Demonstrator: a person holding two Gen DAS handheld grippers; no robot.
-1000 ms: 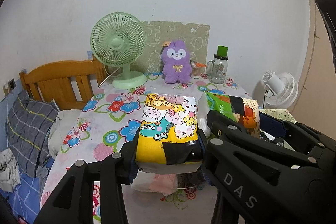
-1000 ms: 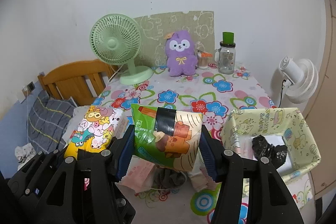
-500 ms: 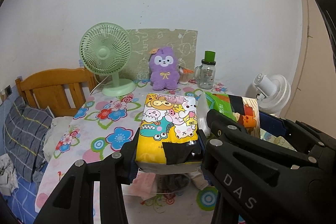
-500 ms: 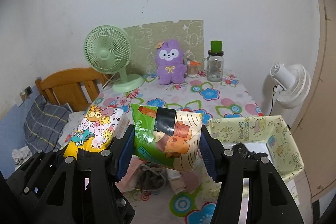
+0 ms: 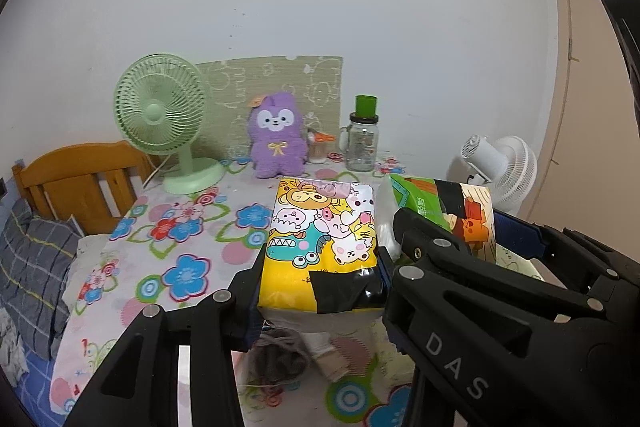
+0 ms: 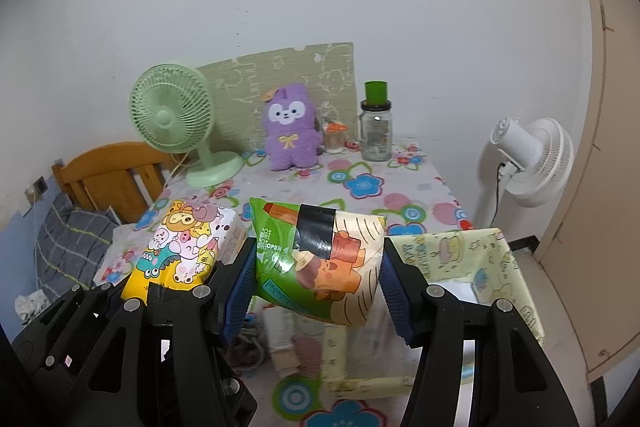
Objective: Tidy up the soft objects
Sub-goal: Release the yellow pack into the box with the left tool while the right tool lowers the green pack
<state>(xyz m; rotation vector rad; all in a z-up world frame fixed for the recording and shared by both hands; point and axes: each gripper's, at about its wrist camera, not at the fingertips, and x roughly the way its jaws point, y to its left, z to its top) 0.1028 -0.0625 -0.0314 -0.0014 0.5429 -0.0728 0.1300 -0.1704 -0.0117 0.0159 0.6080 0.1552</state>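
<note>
Floral-clothed table (image 6: pixel 400 205) against white wall; left tool (image 5: pixel 320 285) clamping yellow pack (image 5: pixel 320 239), right tool (image 6: pixel 318 277) green pack (image 6: pixel 320 259).

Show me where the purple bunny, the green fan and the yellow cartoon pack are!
purple bunny (image 6: pixel 289 131), right wrist view, on its tummy.
green fan (image 5: pixel 160 103), left wrist view, on its grille.
yellow cartoon pack (image 5: pixel 322 235), left wrist view, on its printed front.
</note>
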